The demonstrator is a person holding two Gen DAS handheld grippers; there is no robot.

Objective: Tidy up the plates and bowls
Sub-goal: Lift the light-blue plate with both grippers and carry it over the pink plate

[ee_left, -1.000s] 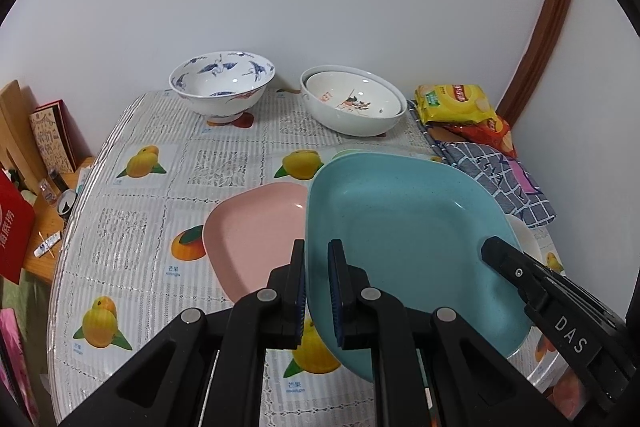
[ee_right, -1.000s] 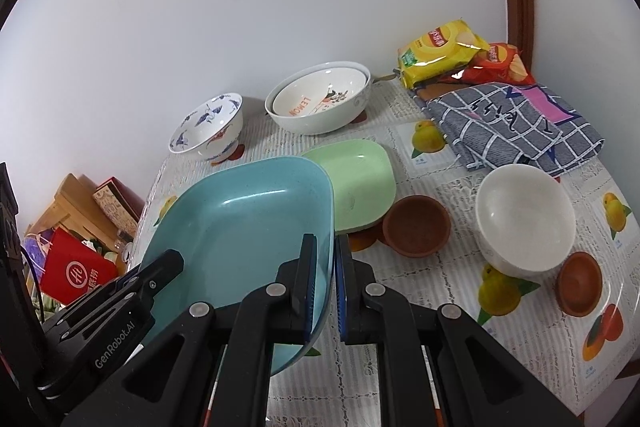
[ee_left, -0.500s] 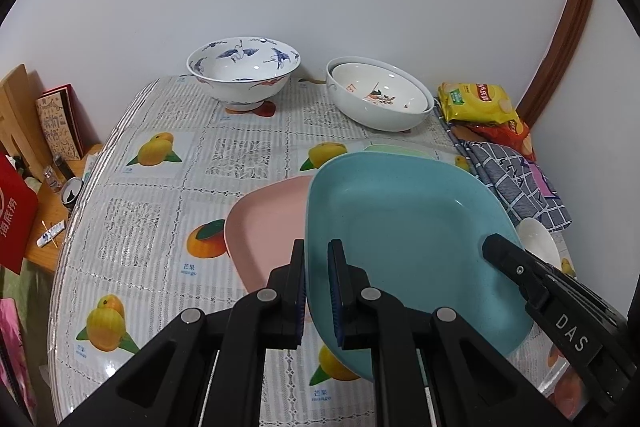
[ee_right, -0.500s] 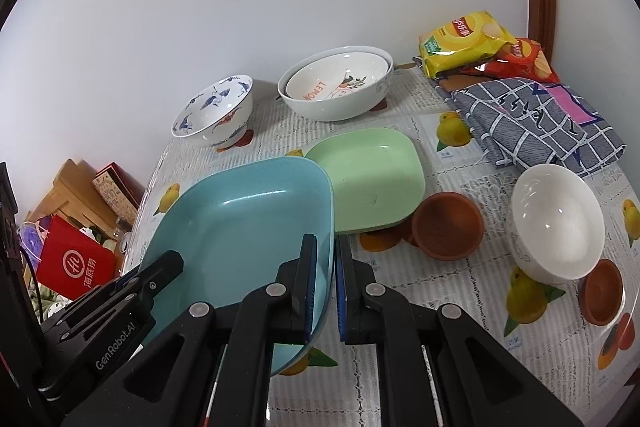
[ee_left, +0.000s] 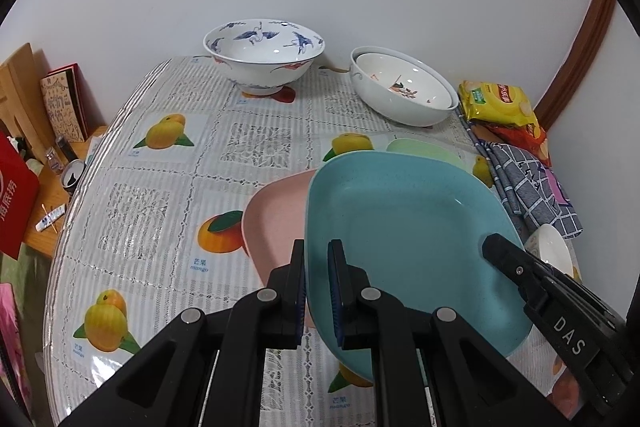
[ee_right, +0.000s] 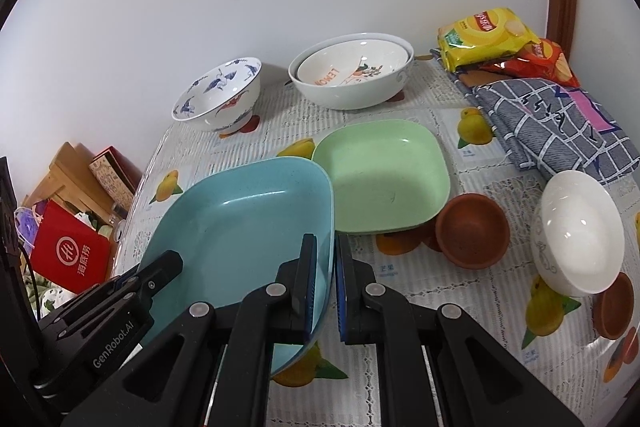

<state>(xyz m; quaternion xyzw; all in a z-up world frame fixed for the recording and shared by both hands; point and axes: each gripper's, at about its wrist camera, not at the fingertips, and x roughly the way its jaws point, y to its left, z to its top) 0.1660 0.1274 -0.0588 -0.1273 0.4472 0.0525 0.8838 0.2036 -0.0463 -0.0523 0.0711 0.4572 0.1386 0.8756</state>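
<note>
Three square plates: one blue, one green, one pink. Four white bowls: one crane-patterned, two nested, one plain. Two brown dishes. Two snack bags. One checked cloth. Two claws.

Soft, even indoor light fills both views, bright enough for sharp detail; glints show on the white bowl and the glossy bench cover, shadows stay faint, and fisheye bending curves the edges into black corners
</note>
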